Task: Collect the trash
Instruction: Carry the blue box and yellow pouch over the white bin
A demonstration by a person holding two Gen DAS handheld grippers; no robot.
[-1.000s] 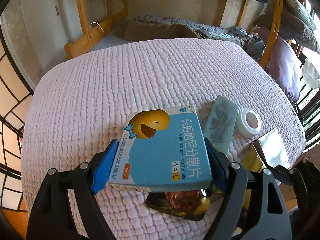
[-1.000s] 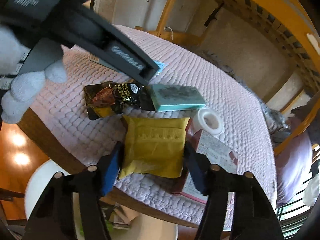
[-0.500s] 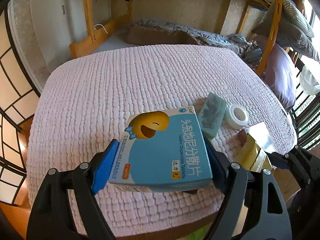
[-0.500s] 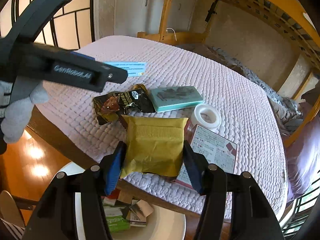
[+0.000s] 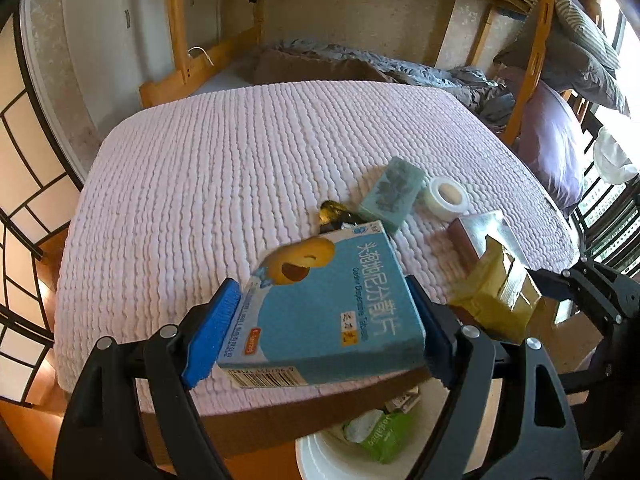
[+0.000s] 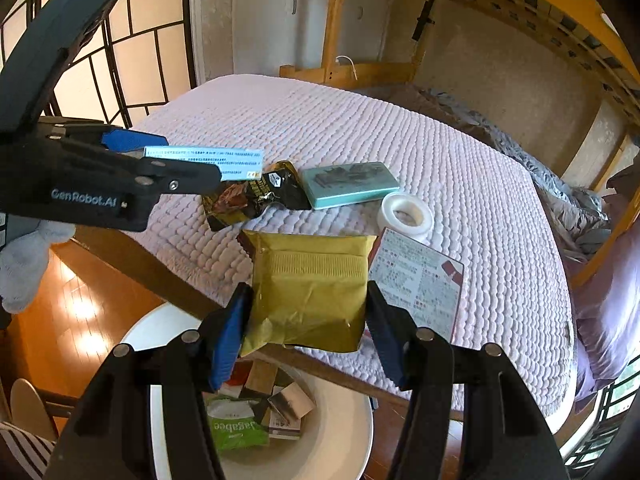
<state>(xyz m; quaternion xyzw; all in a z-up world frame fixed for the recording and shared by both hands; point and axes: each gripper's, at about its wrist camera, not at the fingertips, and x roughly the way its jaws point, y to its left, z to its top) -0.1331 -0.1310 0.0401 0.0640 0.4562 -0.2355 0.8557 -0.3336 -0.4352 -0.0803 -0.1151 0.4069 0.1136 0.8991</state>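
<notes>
- Left wrist view: left gripper [image 5: 326, 330] clenched on the blue tablet box [image 5: 328, 300], blue pads pressing both long sides, box lifted clear of the pink bedspread [image 5: 240, 168]
- A second ago seen low over the cover with the dark snack wrapper [image 5: 334, 214] tucked just under the box; now drawn back past the bed's near edge, with that wrapper left behind on the cover beside the teal packet [image 5: 390, 196] and the tape roll [image 5: 446, 196]
- White bin [image 5: 332, 456] newly showing below the box, green wrapper already inside; probably means the box is nearly placed for a drop
- Right wrist view: right gripper [image 6: 306, 326] grasping the gold foil pouch [image 6: 308, 288] between its blue pads, jaws having just been closing a little tighter on it, pouch lifted off the cover
- Earlier only a sliver of the bin [image 6: 352, 436] in this view; now most of its mouth in sight beneath the pouch, holding earlier trash, so the carry looks close to done
- Printed carton [image 6: 420, 284], wrapper, teal packet and tape roll not yet collected, lying near the bed's edge
- Next, by this reading: ease both loads over the bin mouth and let go, then return for the rest
</notes>
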